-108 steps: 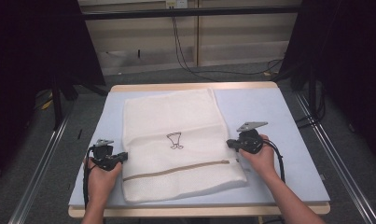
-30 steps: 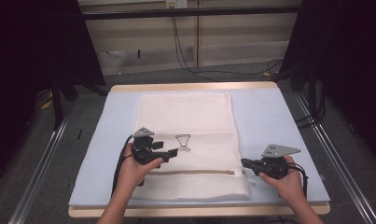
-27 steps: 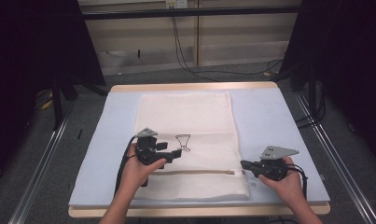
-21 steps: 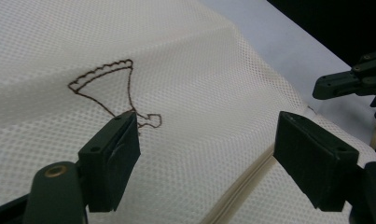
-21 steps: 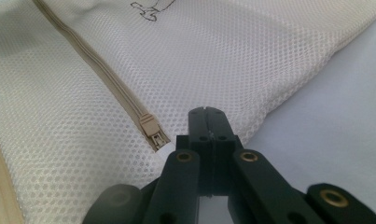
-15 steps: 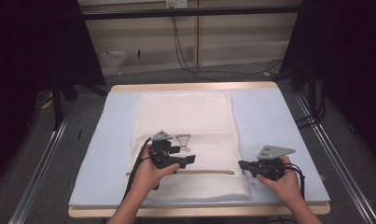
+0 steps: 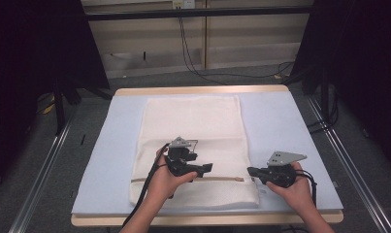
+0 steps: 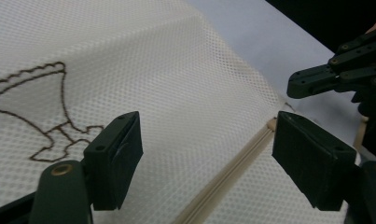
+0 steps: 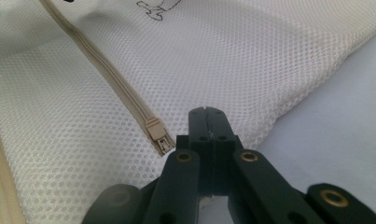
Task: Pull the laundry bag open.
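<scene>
Currently we log: mesh laundry bag (image 7: pixel 193 145) flat, zipper (image 9: pixel 106 74) apparently still shut; right gripper (image 7: pixel 251 171) clamped on bag edge near the pull; left gripper (image 8: pixel 204 154) open above the zipper.

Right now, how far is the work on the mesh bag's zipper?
Done: the mesh bag lies flat on the table. In hand: the right gripper, shut, sits at the bag's edge by the zipper slider; the left gripper hovers open over the zipper. Left: the slider is not gripped yet.
</scene>
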